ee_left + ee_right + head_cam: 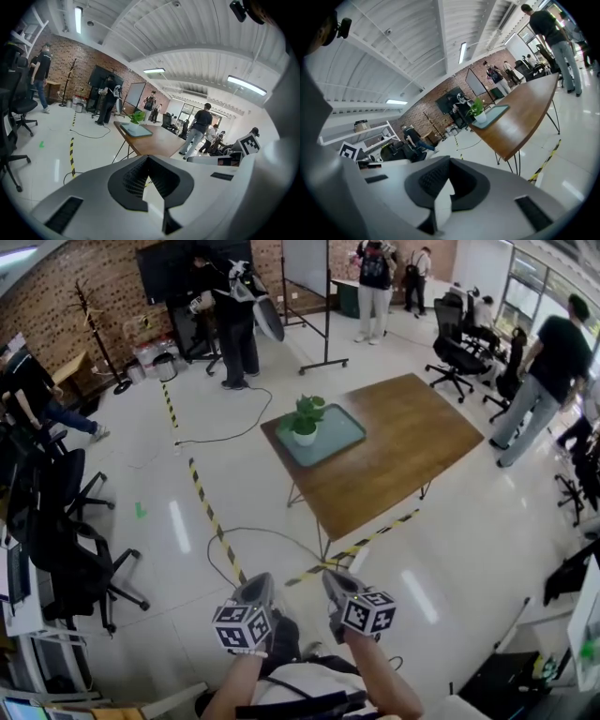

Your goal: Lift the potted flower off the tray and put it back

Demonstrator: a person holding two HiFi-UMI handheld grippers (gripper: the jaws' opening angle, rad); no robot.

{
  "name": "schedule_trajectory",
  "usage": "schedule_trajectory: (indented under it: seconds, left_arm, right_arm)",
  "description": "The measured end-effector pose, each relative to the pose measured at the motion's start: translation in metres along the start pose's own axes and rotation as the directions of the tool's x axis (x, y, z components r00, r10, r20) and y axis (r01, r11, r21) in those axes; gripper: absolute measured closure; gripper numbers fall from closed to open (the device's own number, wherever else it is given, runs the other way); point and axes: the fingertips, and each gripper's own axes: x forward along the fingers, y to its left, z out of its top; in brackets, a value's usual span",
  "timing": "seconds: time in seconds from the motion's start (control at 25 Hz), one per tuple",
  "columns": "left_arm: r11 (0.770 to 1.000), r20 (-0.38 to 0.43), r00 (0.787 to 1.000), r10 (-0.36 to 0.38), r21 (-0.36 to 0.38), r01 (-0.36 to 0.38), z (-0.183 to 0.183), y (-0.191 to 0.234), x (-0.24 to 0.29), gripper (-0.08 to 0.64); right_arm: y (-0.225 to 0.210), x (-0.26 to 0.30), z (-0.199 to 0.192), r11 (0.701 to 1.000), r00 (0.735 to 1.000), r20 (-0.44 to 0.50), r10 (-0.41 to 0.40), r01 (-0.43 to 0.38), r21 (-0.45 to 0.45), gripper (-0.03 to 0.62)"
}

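The potted flower (305,418), green leaves in a small white pot, stands on a grey-green tray (344,430) at the far left corner of a brown wooden table (403,456). Both grippers are well short of the table, over the floor near my body. My left gripper (255,585) and my right gripper (335,579) are side by side, jaws shut and empty. From the left gripper view the flower (137,117) and tray (138,131) are far ahead of its jaws (148,158). The right gripper view shows the flower (477,108) beyond its jaws (450,161).
Yellow-black tape (211,517) and a cable (225,549) run across the floor between me and the table. Office chairs (66,549) stand at the left. A person (548,381) walks past the table's right side; others stand at the back near a whiteboard stand (314,296).
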Motion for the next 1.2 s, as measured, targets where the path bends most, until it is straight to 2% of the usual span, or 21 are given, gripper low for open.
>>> schedule_trajectory:
  seconds: [0.24,0.68,1.0,1.2]
  left_arm:
    - [0.999,-0.026,0.999,-0.046,0.007,0.046,0.028,0.019,0.047,0.563]
    - [0.989,-0.026,0.989,-0.145,0.032,0.145,0.116,0.063,0.120,0.563]
    - [0.976,-0.046,0.977,-0.208,0.058,0.210,0.142,0.083,0.158,0.563]
    - [0.975,-0.045,0.976,-0.213,0.052,0.215,0.157,0.099,0.168,0.563]
  right_arm:
    - [-0.011,0.044,0.030,1.000,0.999,0.012,-0.029,0.030,-0.001,0.584]
    - [-0.006,0.141,0.111,0.995,0.995,0.060,-0.086,0.089,-0.053,0.584]
    - [0.000,0.195,0.133,0.990,0.992,0.070,-0.107,0.113,-0.084,0.584]
    - [-0.003,0.212,0.144,0.987,0.988,0.079,-0.134,0.140,-0.080,0.584]
